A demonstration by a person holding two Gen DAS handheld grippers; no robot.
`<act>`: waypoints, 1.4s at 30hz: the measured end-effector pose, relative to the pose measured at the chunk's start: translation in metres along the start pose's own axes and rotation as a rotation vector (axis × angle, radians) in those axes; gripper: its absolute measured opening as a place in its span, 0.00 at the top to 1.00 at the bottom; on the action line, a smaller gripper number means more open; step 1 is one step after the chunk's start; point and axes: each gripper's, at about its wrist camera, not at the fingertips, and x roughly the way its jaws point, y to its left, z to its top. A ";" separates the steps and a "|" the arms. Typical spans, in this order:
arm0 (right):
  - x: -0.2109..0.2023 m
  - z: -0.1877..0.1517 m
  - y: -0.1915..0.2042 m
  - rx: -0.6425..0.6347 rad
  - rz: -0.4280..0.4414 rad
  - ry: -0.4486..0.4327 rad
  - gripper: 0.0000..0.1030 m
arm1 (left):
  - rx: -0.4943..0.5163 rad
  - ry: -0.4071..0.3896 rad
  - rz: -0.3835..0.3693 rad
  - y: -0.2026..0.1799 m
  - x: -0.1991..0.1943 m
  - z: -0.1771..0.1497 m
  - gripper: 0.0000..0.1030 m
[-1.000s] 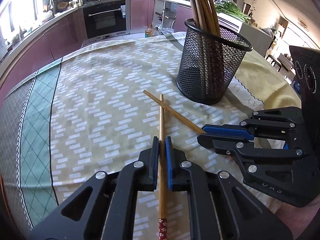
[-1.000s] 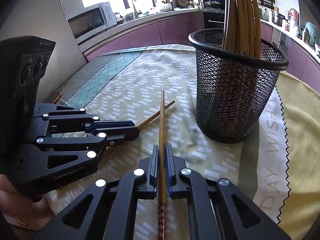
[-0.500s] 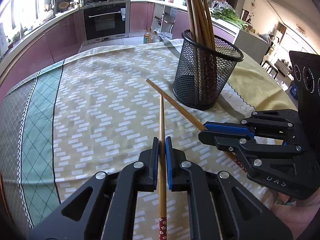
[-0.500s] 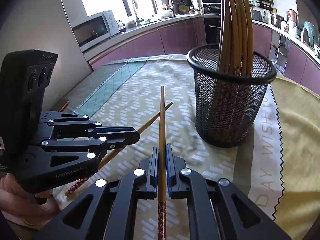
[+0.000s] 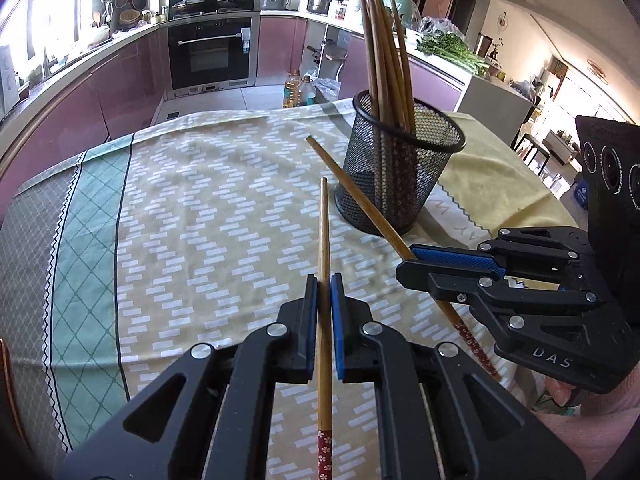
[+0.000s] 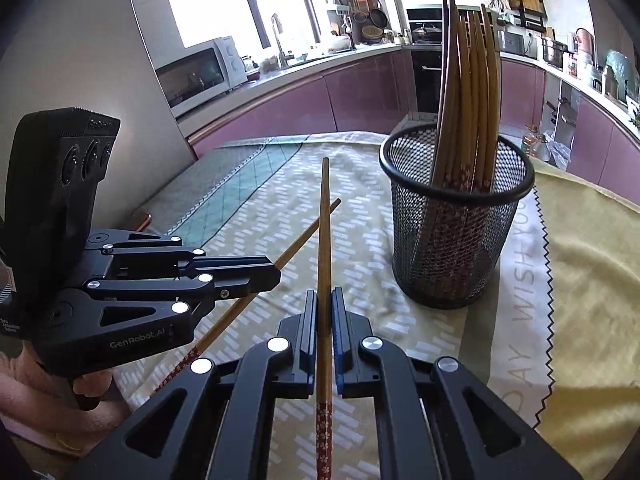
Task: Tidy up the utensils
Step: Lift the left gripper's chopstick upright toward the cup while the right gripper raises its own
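My left gripper (image 5: 324,284) is shut on a wooden chopstick (image 5: 324,240) with a red flowered end, held above the cloth. My right gripper (image 6: 324,300) is shut on a second such chopstick (image 6: 324,224). Each shows in the other's view: the right gripper (image 5: 412,262) with its chopstick (image 5: 352,192), the left gripper (image 6: 272,274) with its chopstick (image 6: 308,236). A black mesh holder (image 5: 400,172) with several chopsticks stands upright ahead, right of both tips; it also shows in the right wrist view (image 6: 456,224).
The table wears a patterned yellow and green cloth (image 5: 200,220). Kitchen counters, an oven (image 5: 212,52) and a microwave (image 6: 200,76) lie beyond the table's far edge.
Both grippers have risen off the cloth with their chopsticks and pulled back a little from the holder, which now looks smaller and lower in both views.
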 end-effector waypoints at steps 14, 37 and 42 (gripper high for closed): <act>-0.019 0.002 -0.003 0.000 0.007 -0.058 0.94 | -0.007 -0.038 -0.031 -0.006 -0.019 0.004 0.93; -0.038 -0.003 -0.009 0.014 0.002 -0.111 0.94 | -0.004 -0.085 -0.064 -0.014 -0.041 0.007 0.93; -0.042 -0.004 -0.012 0.017 -0.001 -0.121 0.94 | 0.000 -0.092 -0.065 -0.017 -0.044 0.008 0.93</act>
